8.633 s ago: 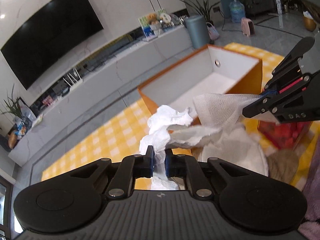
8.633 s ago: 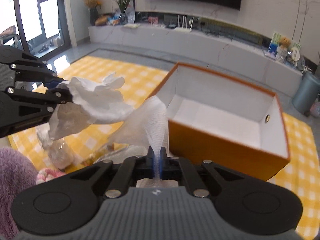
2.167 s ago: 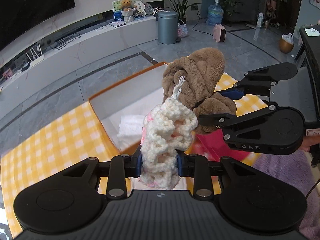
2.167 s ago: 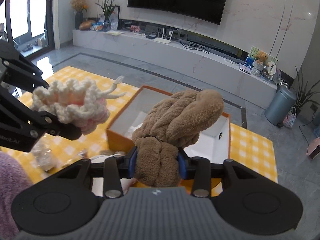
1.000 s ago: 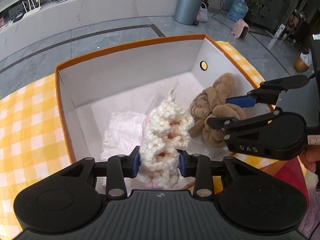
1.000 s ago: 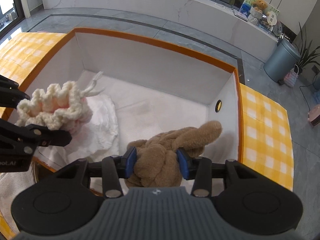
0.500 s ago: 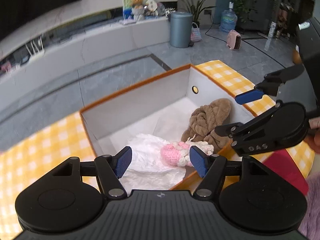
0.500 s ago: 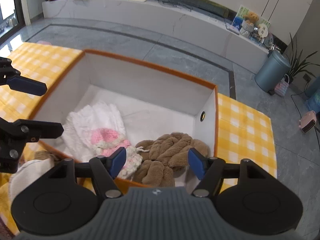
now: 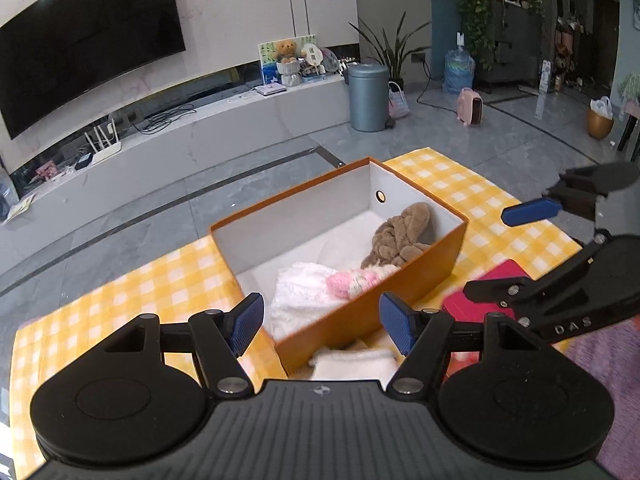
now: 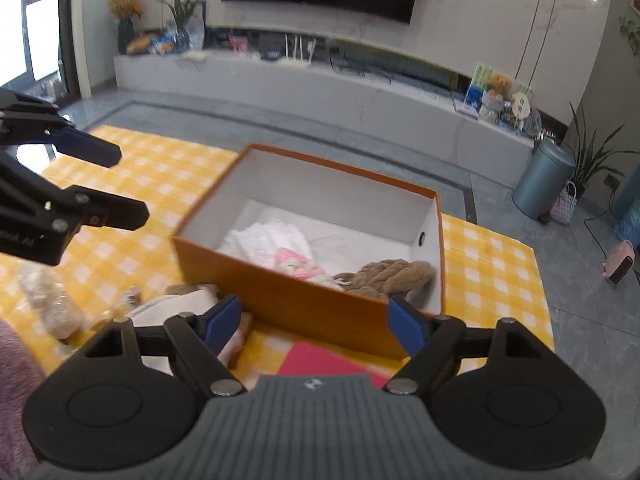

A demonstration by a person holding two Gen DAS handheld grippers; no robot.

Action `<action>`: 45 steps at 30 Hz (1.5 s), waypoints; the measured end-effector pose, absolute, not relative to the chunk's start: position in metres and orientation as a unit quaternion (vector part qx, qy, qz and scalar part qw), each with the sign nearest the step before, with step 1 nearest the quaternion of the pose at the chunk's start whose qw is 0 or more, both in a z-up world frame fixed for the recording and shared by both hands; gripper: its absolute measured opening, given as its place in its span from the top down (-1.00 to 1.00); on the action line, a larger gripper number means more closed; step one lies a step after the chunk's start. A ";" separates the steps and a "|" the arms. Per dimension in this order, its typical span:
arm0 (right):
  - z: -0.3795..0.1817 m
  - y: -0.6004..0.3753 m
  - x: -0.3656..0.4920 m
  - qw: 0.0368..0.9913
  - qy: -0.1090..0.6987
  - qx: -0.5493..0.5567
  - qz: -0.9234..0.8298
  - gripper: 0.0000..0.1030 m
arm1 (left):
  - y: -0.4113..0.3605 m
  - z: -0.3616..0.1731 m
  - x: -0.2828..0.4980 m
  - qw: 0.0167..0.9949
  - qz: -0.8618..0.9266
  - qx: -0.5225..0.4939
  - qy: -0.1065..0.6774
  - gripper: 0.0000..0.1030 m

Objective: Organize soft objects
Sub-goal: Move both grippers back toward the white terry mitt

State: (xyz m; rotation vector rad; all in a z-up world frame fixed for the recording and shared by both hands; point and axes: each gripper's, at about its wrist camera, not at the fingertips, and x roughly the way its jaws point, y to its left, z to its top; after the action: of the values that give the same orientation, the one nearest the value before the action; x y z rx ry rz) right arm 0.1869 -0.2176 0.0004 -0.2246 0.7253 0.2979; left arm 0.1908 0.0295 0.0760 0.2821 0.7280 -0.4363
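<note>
An orange box with white inner walls stands on the yellow checked cloth and holds a white crumpled cloth at its left, a pink-and-cream crocheted piece in the middle and a brown plush braid at its right. The left gripper has its jaws spread wide and empty, and the right gripper, its jaws opening, also grips nothing; both hover on the near side of the box, clear of all three soft items. Outside the box, near the tongs, lie a cream folded towel and a red flat item.
</note>
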 end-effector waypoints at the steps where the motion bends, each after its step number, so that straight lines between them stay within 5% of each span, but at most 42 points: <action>1: 0.001 -0.217 0.175 0.922 0.342 -0.106 0.146 -0.55 | 0.030 0.076 0.184 0.901 -0.210 0.136 0.354 -0.52; 24: -0.078 -0.182 0.059 0.904 0.391 -0.025 0.170 -0.54 | 0.048 0.005 0.051 0.889 -0.160 0.131 0.409 -0.52; 39: -0.095 -0.152 0.077 0.881 0.421 -0.005 0.215 -0.53 | 0.125 -0.003 0.047 0.902 -0.062 0.066 0.422 -0.46; 45: -0.096 -0.133 0.098 0.879 0.418 -0.004 0.230 -0.53 | 0.150 -0.011 0.069 0.901 -0.027 0.049 0.430 -0.63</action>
State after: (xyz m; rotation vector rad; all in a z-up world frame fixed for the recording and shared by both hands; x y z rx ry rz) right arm 0.0977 -0.1334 -0.0960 -0.0076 0.8705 0.4790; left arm 0.0692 0.1496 -0.0113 0.1011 0.8900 -0.0551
